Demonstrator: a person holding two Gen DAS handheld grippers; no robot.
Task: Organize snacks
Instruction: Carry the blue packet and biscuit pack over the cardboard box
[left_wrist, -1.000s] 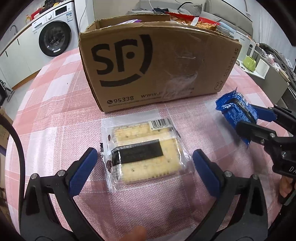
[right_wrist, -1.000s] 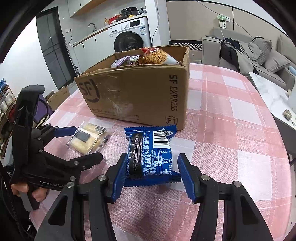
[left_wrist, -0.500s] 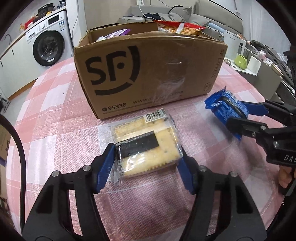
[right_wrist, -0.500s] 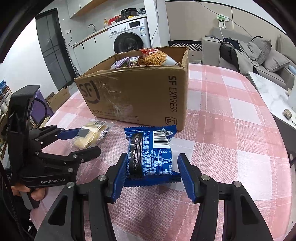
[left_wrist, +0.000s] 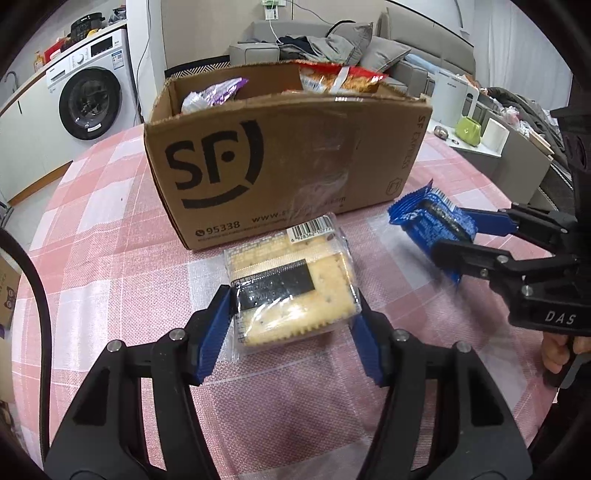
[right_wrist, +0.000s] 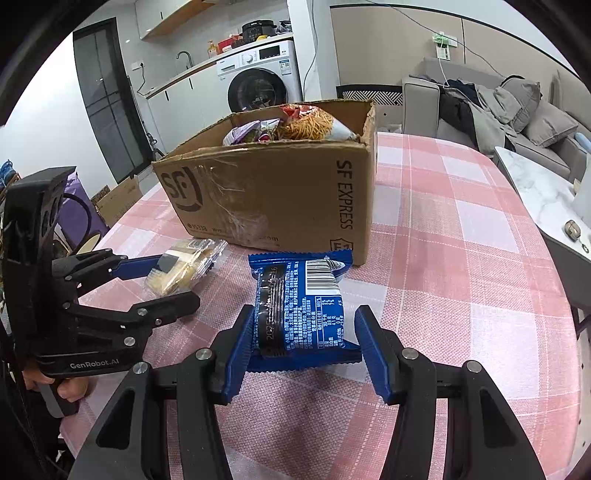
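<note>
1. One checked worktop carries an open cardboard box of snacks.
2. Left tool, jaws just closing, clamps the cracker pack before the box.
3. Right tool grips the blue biscuit pack beside it.

Table: round, covered in pink-and-white checked cloth. On it: open cardboard box printed SF EXPRESS, towards 12 o'clock in both views, its base flat on the cloth, snack bags showing above its rim.
</note>
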